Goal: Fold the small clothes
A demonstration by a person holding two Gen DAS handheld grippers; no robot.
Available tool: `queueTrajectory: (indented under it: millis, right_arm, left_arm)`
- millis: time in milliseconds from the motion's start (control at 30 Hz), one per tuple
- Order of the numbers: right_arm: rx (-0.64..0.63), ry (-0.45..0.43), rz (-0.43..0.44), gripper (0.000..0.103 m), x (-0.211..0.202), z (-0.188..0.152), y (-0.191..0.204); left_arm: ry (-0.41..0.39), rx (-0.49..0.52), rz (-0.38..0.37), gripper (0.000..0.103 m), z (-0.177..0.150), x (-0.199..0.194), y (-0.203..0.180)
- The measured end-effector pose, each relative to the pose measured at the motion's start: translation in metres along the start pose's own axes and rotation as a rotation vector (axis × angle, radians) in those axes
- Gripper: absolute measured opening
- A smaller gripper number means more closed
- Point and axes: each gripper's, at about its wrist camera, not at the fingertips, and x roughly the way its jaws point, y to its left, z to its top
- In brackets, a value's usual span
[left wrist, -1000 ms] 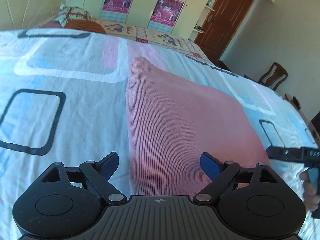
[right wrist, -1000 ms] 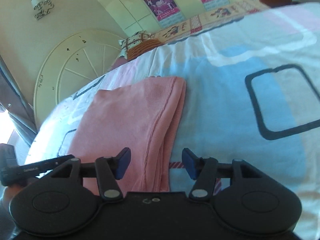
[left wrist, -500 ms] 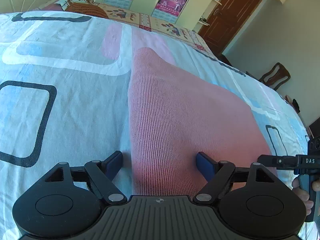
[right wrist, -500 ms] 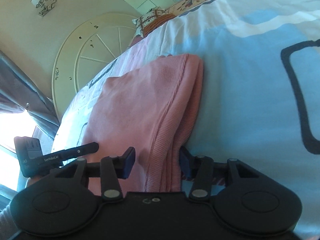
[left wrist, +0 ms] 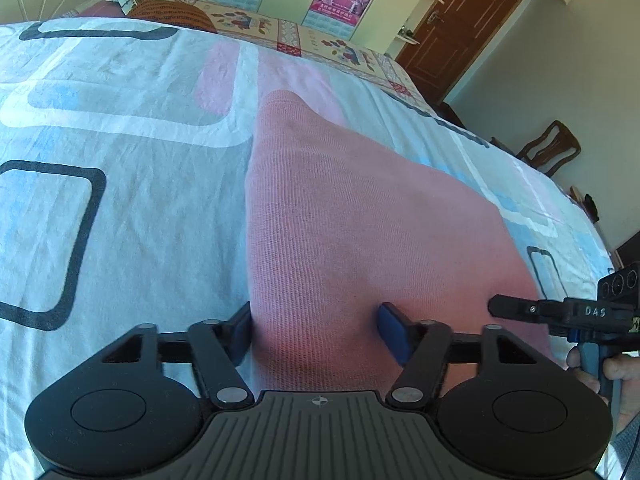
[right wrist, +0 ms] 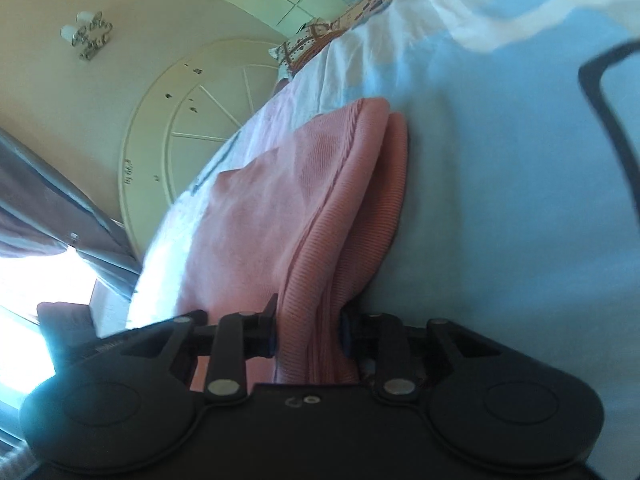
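Pink ribbed knit, a folded garment (left wrist: 360,220), lies flat on the patterned bedsheet (left wrist: 120,200). At its near corner the left gripper (left wrist: 316,330) stands wide open, one finger on the sheet, the other on the cloth. Over at the stacked edge (right wrist: 320,248), the right gripper (right wrist: 308,332) has its fingers pressed against the layers from both sides.
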Motion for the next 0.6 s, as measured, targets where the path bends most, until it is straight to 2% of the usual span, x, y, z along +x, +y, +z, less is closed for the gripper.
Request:
queueTrajectory:
  millis: [133, 200, 300, 467, 600]
  right_arm:
    - [-0.065, -0.008, -0.104, 0.023, 0.004, -0.005, 0.020]
    - [-0.099, -0.009, -0.155, 0.023, 0.008, -0.005, 0.032]
    - [-0.151, -0.010, -0.225, 0.023, 0.008, -0.006, 0.044]
    - [-0.226, -0.039, -0.329, 0.021, 0.007, -0.017, 0.064]
    - [-0.298, -0.064, -0.406, 0.020, 0.005, -0.018, 0.092]
  left_arm:
    - [-0.025, 0.031, 0.044, 0.055, -0.003, -0.001, -0.012]
    - [-0.040, 0.067, 0.061, 0.044, -0.004, -0.004, -0.020]
    - [-0.068, 0.105, 0.071, 0.035, -0.004, -0.009, -0.026]
    - [-0.096, 0.123, 0.046, 0.028, -0.003, -0.020, -0.025]
    - [-0.123, 0.128, -0.015, 0.027, 0.000, -0.035, -0.021]
